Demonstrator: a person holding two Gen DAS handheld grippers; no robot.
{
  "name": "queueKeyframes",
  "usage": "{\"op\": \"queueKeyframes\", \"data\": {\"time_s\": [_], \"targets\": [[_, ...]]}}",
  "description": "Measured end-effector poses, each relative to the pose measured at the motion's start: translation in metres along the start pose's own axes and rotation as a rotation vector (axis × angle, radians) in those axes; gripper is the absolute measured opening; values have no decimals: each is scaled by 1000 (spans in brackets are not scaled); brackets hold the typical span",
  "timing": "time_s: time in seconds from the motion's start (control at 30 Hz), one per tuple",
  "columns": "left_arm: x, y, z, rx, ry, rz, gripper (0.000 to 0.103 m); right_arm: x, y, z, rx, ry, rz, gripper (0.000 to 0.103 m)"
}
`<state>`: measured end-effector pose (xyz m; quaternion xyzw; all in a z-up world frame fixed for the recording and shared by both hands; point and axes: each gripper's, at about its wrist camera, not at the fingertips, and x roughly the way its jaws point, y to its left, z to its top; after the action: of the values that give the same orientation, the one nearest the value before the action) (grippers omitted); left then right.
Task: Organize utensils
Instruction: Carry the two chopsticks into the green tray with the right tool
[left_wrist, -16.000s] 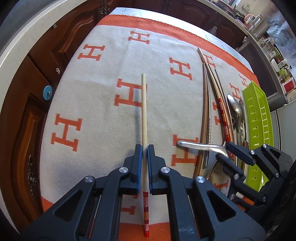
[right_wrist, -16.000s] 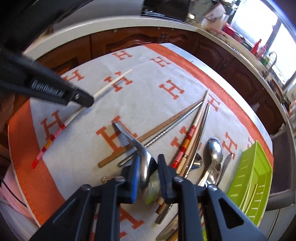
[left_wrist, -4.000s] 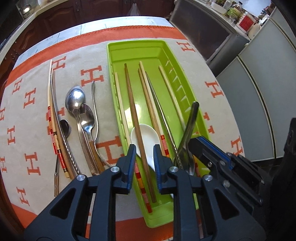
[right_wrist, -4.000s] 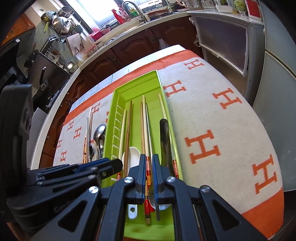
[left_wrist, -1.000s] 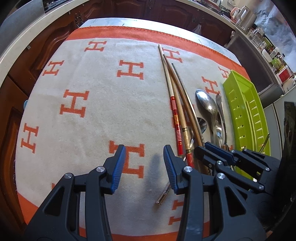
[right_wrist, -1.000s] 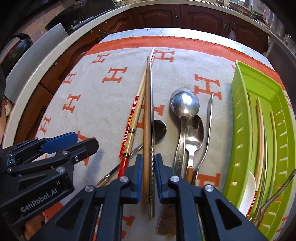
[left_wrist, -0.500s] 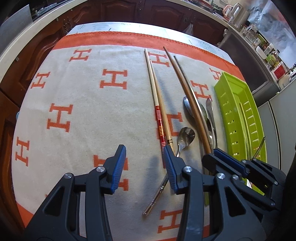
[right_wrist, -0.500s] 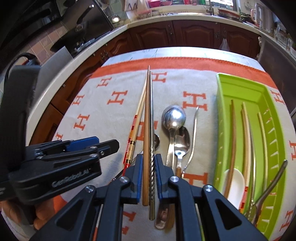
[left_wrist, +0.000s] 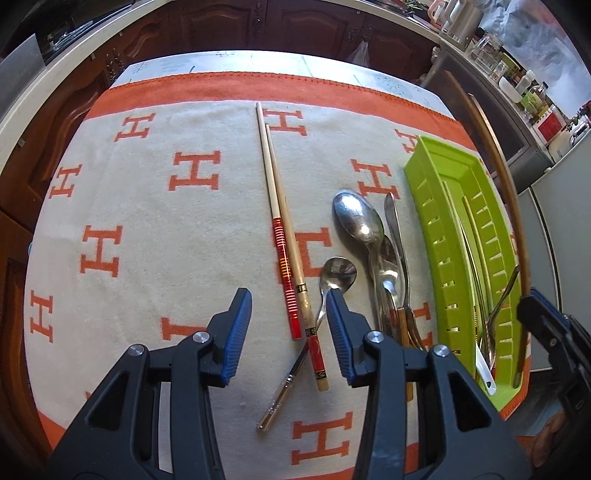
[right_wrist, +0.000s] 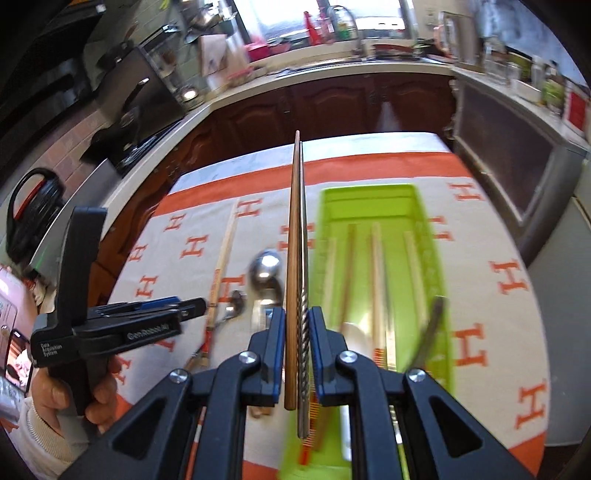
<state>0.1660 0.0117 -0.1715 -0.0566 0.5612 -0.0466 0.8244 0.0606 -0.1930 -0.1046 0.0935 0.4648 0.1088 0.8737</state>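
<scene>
My right gripper (right_wrist: 297, 325) is shut on a brown wooden chopstick (right_wrist: 294, 236) and a twisted metal chopstick (right_wrist: 303, 325), held in the air over the left rim of the green tray (right_wrist: 436, 229). The tray holds several chopsticks, a white spoon and a metal utensil. My left gripper (left_wrist: 288, 317) is open above the cloth, its jaws either side of two red-banded chopsticks (left_wrist: 284, 258) and a small spoon (left_wrist: 334, 275). Steel spoons and a fork (left_wrist: 373, 236) lie beside the green tray (left_wrist: 432, 236) in the left wrist view.
The orange-and-white H-patterned cloth (left_wrist: 147, 206) covers the table. Dark wooden cabinets and a kitchen counter (right_wrist: 332, 70) stand behind. The left gripper (right_wrist: 110, 325) shows in a hand in the right wrist view.
My right gripper has lifted the brown and metal chopsticks off the cloth and swung them toward the green tray. My left gripper has moved over the red-banded chopsticks, still open.
</scene>
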Motion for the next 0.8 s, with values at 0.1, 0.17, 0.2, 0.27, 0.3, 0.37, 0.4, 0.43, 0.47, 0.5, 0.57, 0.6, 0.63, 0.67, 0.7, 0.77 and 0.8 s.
{"op": "queueKeyframes", "data": {"time_s": [0.1, 0.17, 0.2, 0.27, 0.3, 0.37, 0.4, 0.43, 0.47, 0.5, 0.57, 0.6, 0.63, 0.67, 0.7, 0.77, 0.8], "targets": [[4, -3, 1, -2, 16, 4, 39, -1, -15, -4, 32, 9, -32, 12], [8, -1, 2, -11, 28, 7, 39, 4, -24, -8, 60, 37, -52, 12], [9, -1, 3, -17, 32, 9, 39, 6, -29, -10, 72, 48, -59, 12], [11, 1, 4, -26, 35, 13, 39, 8, -36, -15, 92, 64, -63, 12], [11, 2, 5, -31, 37, 20, 39, 10, -39, -17, 101, 71, -62, 12], [13, 4, 7, -38, 40, 28, 39, 12, -45, -19, 121, 82, -56, 12], [14, 4, 8, -41, 42, 31, 39, 13, -47, -20, 128, 86, -50, 12], [15, 5, 9, -46, 46, 34, 39, 14, -50, -20, 137, 94, -44, 12], [16, 5, 9, -48, 50, 34, 39, 14, -51, -21, 139, 98, -44, 12], [18, 5, 10, -50, 54, 34, 39, 16, -52, -21, 139, 104, -43, 12], [21, 4, 12, -50, 61, 39, 39, 19, -54, -22, 143, 119, -30, 13], [22, 3, 12, -48, 63, 43, 39, 20, -54, -22, 147, 126, -24, 13], [23, 3, 13, -46, 64, 47, 39, 21, -55, -23, 153, 127, -22, 13], [24, 2, 13, -45, 65, 50, 39, 21, -55, -23, 155, 127, -18, 13], [25, 2, 14, -45, 65, 52, 39, 21, -55, -23, 156, 126, -16, 13], [26, 1, 16, -44, 65, 54, 39, 20, -56, -23, 158, 123, -14, 13], [26, 1, 17, -44, 64, 54, 39, 20, -57, -23, 158, 125, -14, 13]]}}
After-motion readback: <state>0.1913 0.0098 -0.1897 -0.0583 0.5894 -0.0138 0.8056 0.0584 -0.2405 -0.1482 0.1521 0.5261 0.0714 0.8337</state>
